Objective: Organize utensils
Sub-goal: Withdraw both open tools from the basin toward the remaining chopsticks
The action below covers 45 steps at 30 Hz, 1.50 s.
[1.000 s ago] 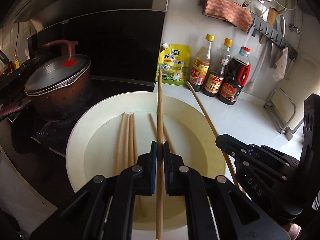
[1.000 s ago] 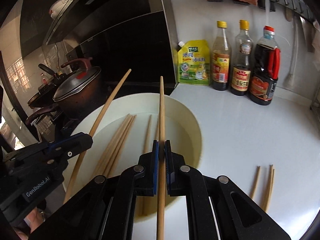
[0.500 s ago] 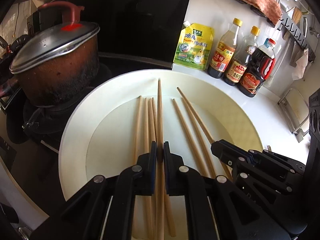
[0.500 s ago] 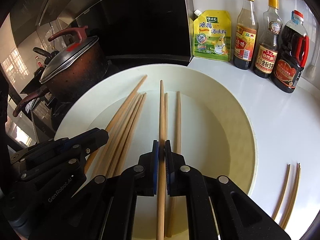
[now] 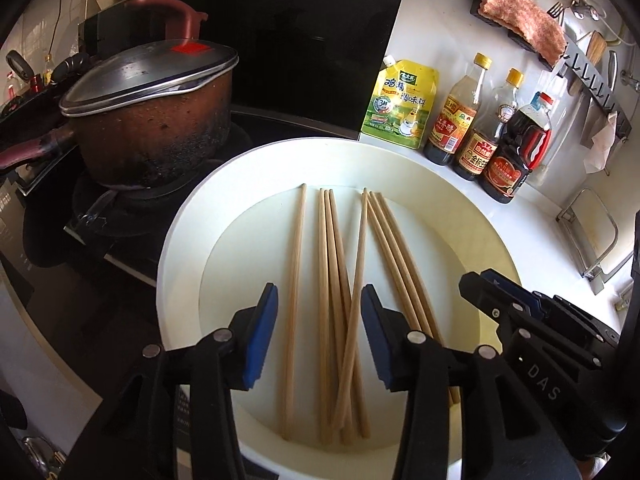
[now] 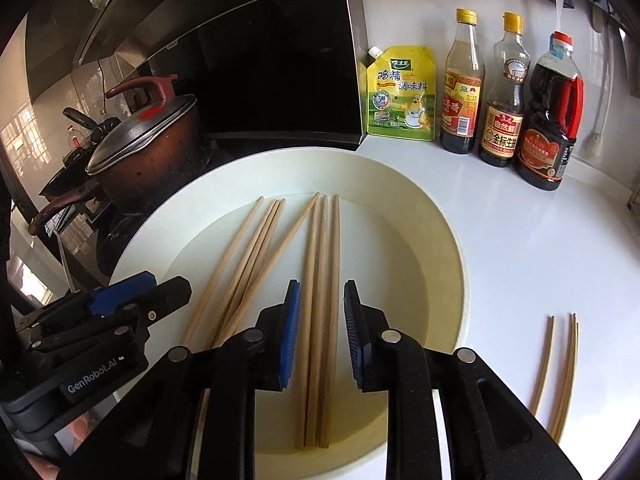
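Note:
A large cream bowl (image 5: 192,240) (image 6: 448,240) on the white counter holds several wooden chopsticks (image 5: 332,280) (image 6: 320,280) lying roughly parallel, one crossing the others. My left gripper (image 5: 319,300) is open and empty just above the chopsticks in the bowl. My right gripper (image 6: 320,296) is open and empty over three chopsticks on the bowl's right side; it also shows in the left wrist view (image 5: 520,312). Three more chopsticks (image 6: 560,368) lie on the counter to the right of the bowl.
A lidded brown pot (image 5: 152,120) (image 6: 148,148) sits on the stove to the left. A yellow seasoning pouch (image 5: 400,104) (image 6: 400,92) and three sauce bottles (image 5: 484,132) (image 6: 504,92) stand at the back wall. A utensil rail with a cloth (image 5: 524,20) hangs above. A wire rack (image 5: 592,236) is at the right.
Both grippers have lowered into the bowl and opened, letting go of the chopstick each one held. Those two chopsticks now lie in the bowl with the others.

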Available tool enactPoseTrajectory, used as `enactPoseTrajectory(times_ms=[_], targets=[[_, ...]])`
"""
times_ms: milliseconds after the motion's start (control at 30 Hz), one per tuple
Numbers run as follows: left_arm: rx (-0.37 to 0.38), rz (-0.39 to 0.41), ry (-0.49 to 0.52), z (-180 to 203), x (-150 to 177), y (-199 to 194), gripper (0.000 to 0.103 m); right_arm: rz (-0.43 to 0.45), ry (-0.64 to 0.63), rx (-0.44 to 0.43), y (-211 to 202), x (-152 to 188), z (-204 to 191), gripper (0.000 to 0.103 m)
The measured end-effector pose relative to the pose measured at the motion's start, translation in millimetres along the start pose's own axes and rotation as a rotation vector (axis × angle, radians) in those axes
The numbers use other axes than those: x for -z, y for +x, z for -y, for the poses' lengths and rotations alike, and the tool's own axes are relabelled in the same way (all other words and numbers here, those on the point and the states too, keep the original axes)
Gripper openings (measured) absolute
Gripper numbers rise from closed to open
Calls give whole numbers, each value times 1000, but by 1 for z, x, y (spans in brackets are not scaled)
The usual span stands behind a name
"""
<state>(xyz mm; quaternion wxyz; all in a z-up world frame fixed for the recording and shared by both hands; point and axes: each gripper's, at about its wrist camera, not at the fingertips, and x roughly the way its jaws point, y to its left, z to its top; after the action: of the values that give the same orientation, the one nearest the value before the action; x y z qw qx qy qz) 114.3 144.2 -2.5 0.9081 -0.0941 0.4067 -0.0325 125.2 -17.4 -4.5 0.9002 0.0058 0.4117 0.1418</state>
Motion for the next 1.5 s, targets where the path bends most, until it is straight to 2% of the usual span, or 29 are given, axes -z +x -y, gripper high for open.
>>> enactPoseTrajectory(times_ms=[67,300,367,533,667,900,967,1067,1167,1300,1500], targets=[[-5,6,0,2,5,-6,51,4,15,-4,-8,7,5,23],[3,-8,0,18,28,-22,52,59,40,30,-48,35,19,29],[2,-16,-1,25,33,-27,52,90,70,43,-61,43,28,37],[9,8,41,49,44,-43,55,100,92,80,-88,63,48,38],[42,20,70,72,53,-54,58,99,112,123,-104,81,70,39],[114,-19,139,123,76,-51,59,88,169,232,-128,119,123,46],[131,-19,173,141,83,-51,64,85,172,273,-133,128,135,46],[147,-20,210,162,93,-47,73,87,181,314,-138,138,151,49],[141,-41,245,177,103,-38,76,86,196,306,-136,146,164,54],[117,-74,264,185,113,-22,78,53,211,318,-124,155,177,54],[90,-72,279,191,119,-10,86,12,240,286,-107,158,190,54]])
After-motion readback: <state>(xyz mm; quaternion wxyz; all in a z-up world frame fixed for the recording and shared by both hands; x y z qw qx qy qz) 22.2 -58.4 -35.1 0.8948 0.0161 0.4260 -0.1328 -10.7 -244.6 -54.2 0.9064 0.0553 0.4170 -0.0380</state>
